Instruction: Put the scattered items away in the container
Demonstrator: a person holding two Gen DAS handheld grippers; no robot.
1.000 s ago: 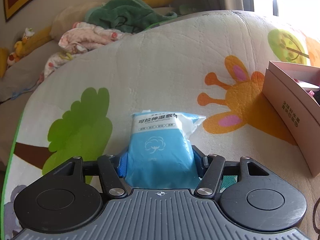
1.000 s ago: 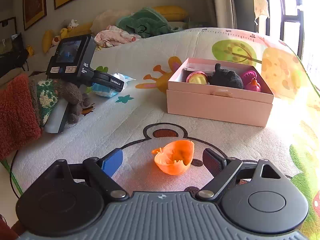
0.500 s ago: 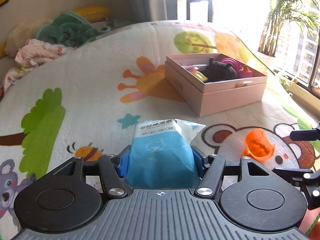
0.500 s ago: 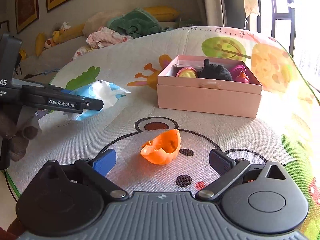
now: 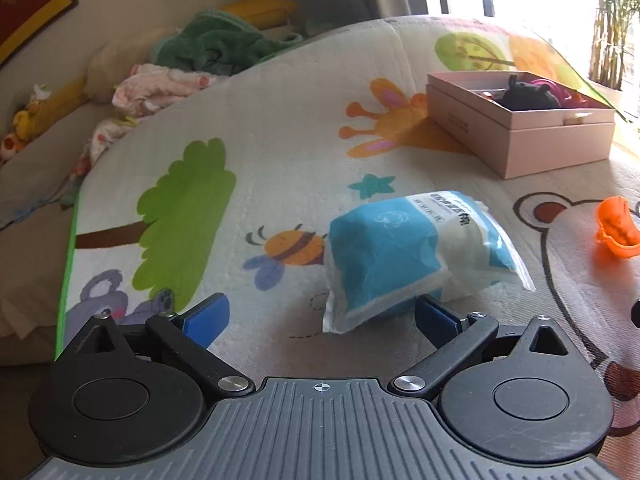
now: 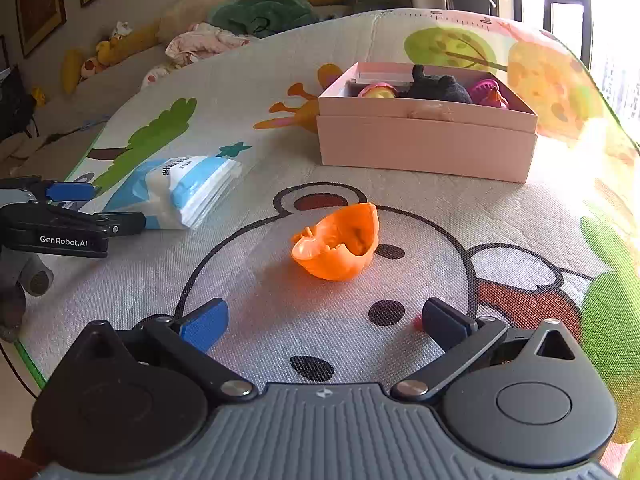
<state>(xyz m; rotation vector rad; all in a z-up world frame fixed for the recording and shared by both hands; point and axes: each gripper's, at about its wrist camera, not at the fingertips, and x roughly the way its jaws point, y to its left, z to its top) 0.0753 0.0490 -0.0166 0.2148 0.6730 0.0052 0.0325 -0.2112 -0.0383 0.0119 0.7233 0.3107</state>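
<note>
A blue and white wet-wipe pack (image 5: 412, 256) lies on the play mat just ahead of my left gripper (image 5: 320, 318), which is open and empty; the pack sits toward its right finger. The pack also shows in the right wrist view (image 6: 180, 192), with the left gripper (image 6: 80, 210) beside it. An orange toy shell (image 6: 340, 242) lies on the mat ahead of my open, empty right gripper (image 6: 324, 322); it also shows in the left wrist view (image 5: 618, 232). The pink box (image 6: 424, 148) stands behind, holding a black plush toy (image 6: 438, 88) and small pink and yellow toys.
The cartoon play mat (image 5: 280, 140) covers the surface; its green edge (image 5: 66, 248) runs at the left. Crumpled clothes and a green towel (image 5: 216, 44) pile at the far back, with stuffed toys (image 6: 100, 52) along the couch. A bright window is at the right.
My left gripper carried the wipe pack across the mat toward the pink box, then opened and released it; the pack now lies tilted on the mat. My right gripper stayed open near the orange shell.
</note>
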